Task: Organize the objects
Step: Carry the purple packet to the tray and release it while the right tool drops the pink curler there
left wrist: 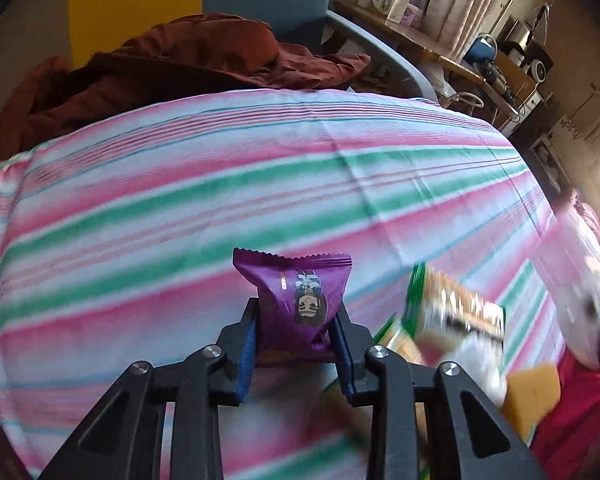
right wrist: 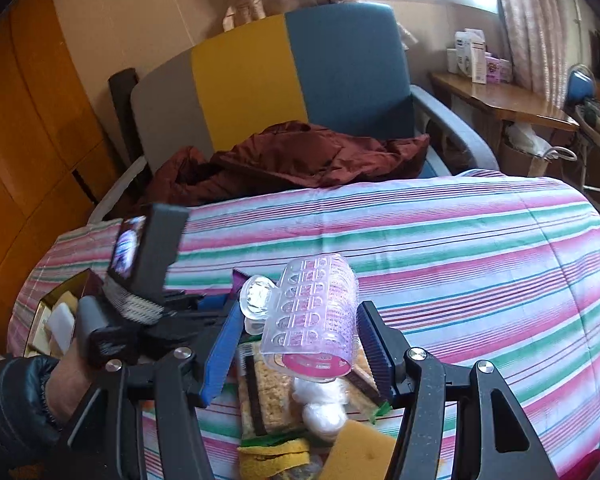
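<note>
My left gripper (left wrist: pixel 296 308) is shut on a purple snack packet (left wrist: pixel 296 292), which stands up between its blue pads above the striped cloth (left wrist: pixel 220 200). My right gripper (right wrist: pixel 300 308) is shut on a clear pink hair roller (right wrist: pixel 316 300), held off the cloth. Under the roller lies a pile: a cracker packet (right wrist: pixel 268 392), a white plastic wad (right wrist: pixel 320 408), a yellow sponge (right wrist: pixel 360 452) and a yellow scouring pad (right wrist: pixel 272 456). The cracker packet (left wrist: pixel 452 312) and sponge (left wrist: pixel 532 396) show blurred in the left wrist view. A hand (right wrist: pixel 68 372) in a dark sleeve holds the left gripper's handle.
An open box (right wrist: pixel 60 304) with pale items sits on the cloth at the left edge. Beyond the far edge stands a yellow and blue armchair (right wrist: pixel 300 72) with a brown jacket (right wrist: pixel 300 156) on it. A wooden side table (right wrist: pixel 500 100) with boxes is at the back right.
</note>
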Available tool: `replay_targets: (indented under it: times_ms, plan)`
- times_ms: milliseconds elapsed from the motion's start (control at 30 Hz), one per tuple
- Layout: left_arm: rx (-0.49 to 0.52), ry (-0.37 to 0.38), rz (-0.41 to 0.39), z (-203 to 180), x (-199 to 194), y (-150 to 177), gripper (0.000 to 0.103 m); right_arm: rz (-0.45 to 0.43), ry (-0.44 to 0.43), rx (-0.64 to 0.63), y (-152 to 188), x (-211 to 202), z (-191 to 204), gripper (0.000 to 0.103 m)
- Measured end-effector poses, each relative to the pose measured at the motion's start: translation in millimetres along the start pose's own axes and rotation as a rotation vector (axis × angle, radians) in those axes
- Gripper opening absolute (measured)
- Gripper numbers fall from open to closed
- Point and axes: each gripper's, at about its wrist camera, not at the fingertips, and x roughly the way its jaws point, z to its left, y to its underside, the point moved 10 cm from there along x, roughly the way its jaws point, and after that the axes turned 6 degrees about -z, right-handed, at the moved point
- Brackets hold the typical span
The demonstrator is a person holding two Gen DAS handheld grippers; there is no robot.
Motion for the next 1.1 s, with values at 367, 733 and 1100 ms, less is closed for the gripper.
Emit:
replay_targets:
  times_ms: [367,733,1100]
  plan:
    - [-0.004,0.023,-0.119,38.5,-101.8,39.6,0.032,0.069,-0.062,-0.078,25.5,15.4,47.3,0.059]
    - [-0.08,0.031,-0.197,85.5,-189.4,92.0,0.032,0.13,-0.128,-0.147,49.4,25.4,94.3,0.059]
    - [-0.306,-0.122,-0.321,207.6,-281.9,151.0,0.033,0.152,-0.333,-0.266,77.9,3.4,225.0,0.059]
